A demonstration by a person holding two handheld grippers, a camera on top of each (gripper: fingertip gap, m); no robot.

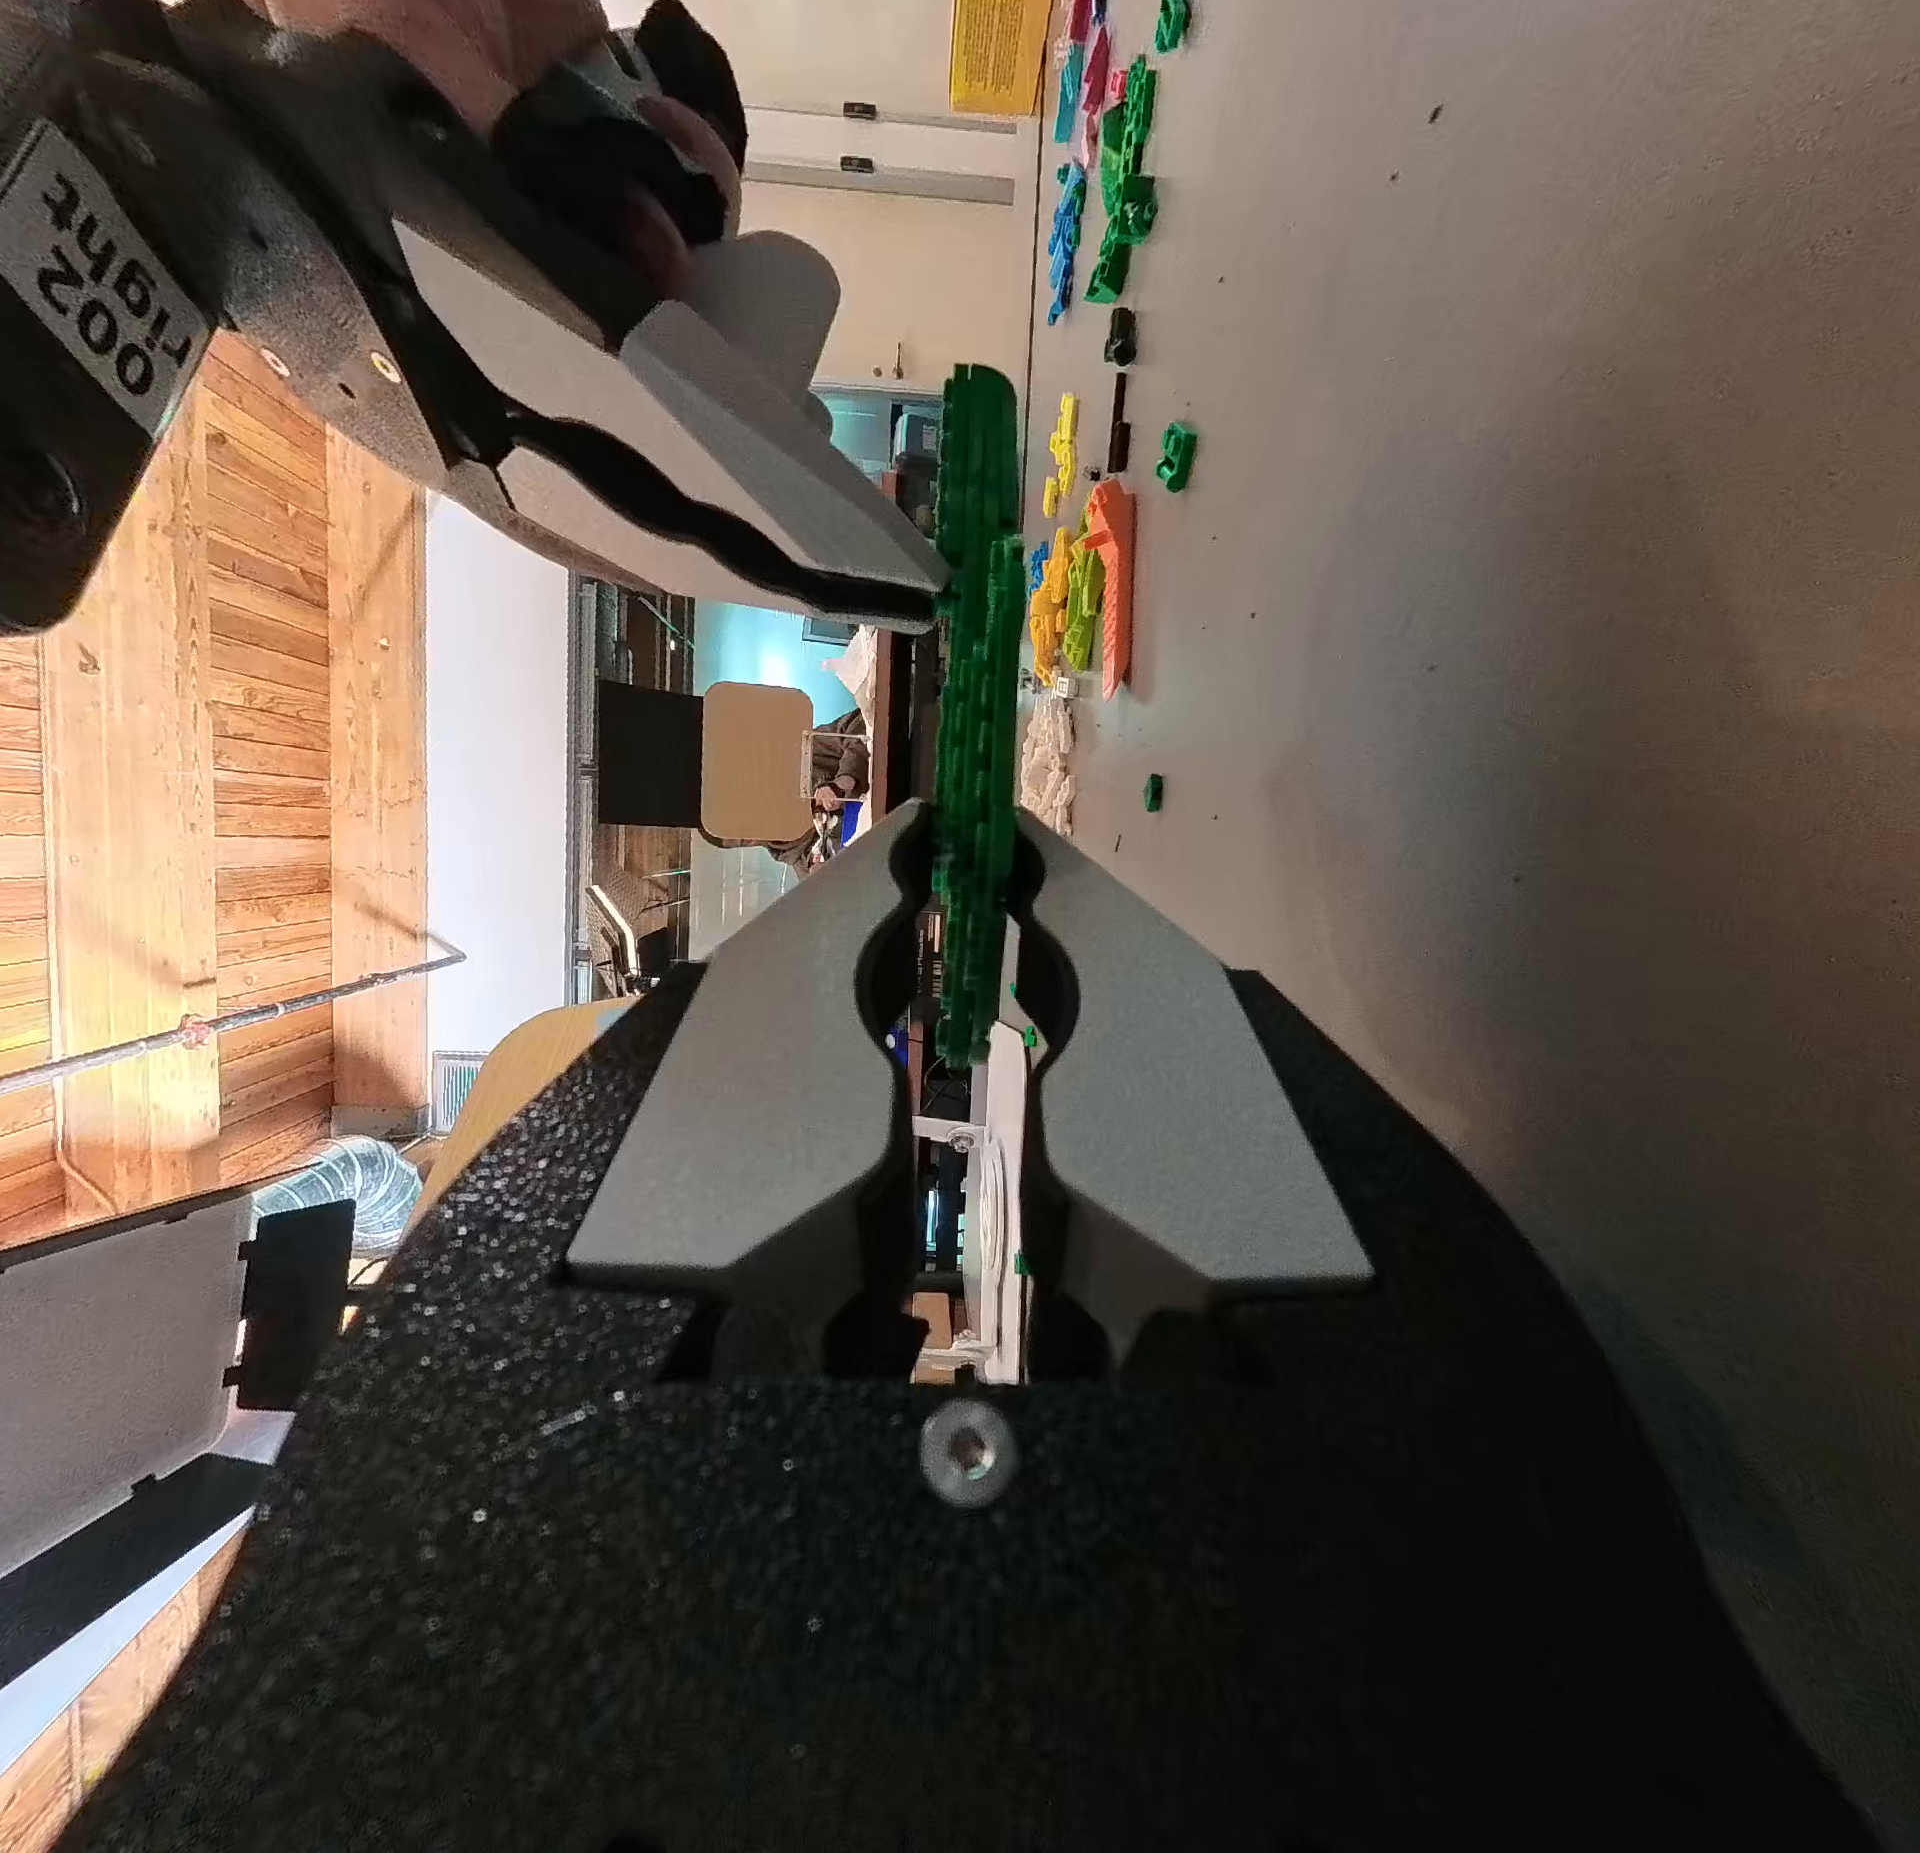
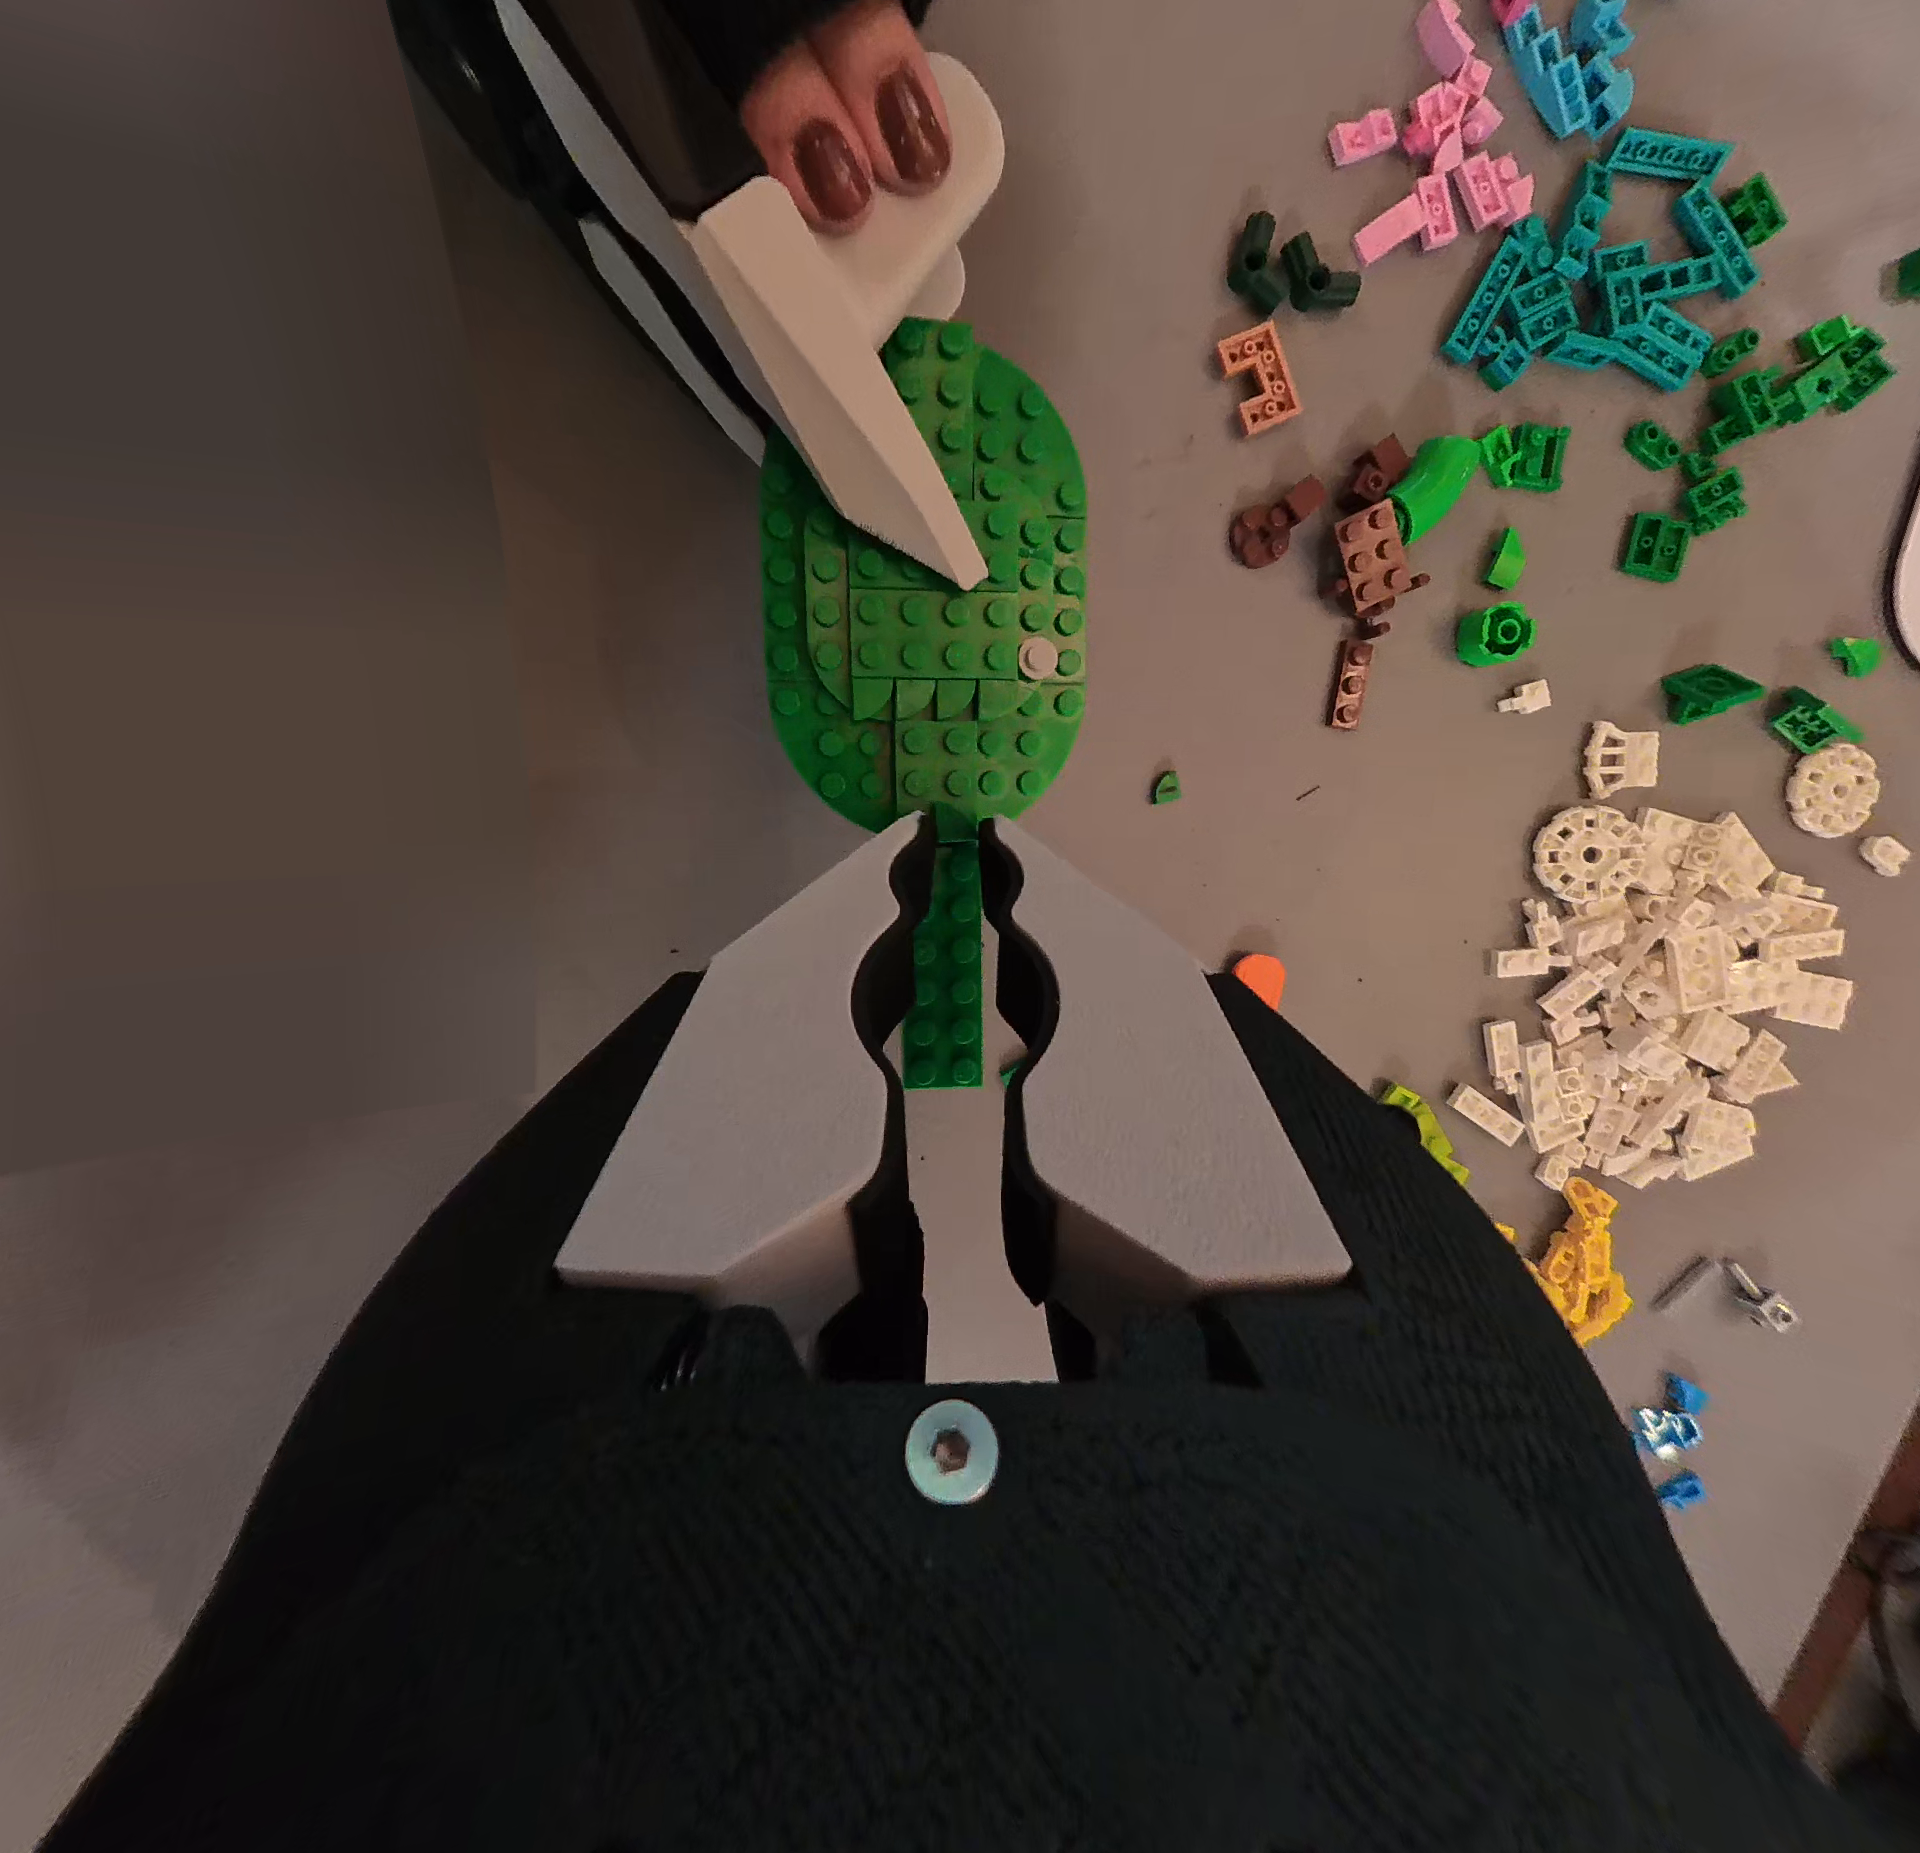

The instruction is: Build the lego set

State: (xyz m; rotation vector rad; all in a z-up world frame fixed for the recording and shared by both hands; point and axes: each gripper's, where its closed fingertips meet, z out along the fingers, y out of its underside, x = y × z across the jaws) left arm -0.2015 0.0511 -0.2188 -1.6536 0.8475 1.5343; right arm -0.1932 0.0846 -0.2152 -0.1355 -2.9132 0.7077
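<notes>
The left gripper (image 1: 971, 837) has its claw pinched on the edge of a flat, oval, studded plate built of green plastic bricks (image 1: 977, 660), both pads pressed against its two faces, holding it over the grey tabletop (image 2: 416, 556). The right gripper (image 2: 951, 832) comes in at the plate's 6 o'clock end, its claw almost together and nipping a small green brick piece (image 2: 951, 835) right at that rim. From 1 to 4 o'clock of the plate lie loose teal bricks (image 2: 1600, 286), brown bricks (image 2: 1361, 546) and a heap of white bricks (image 2: 1662, 993).
</notes>
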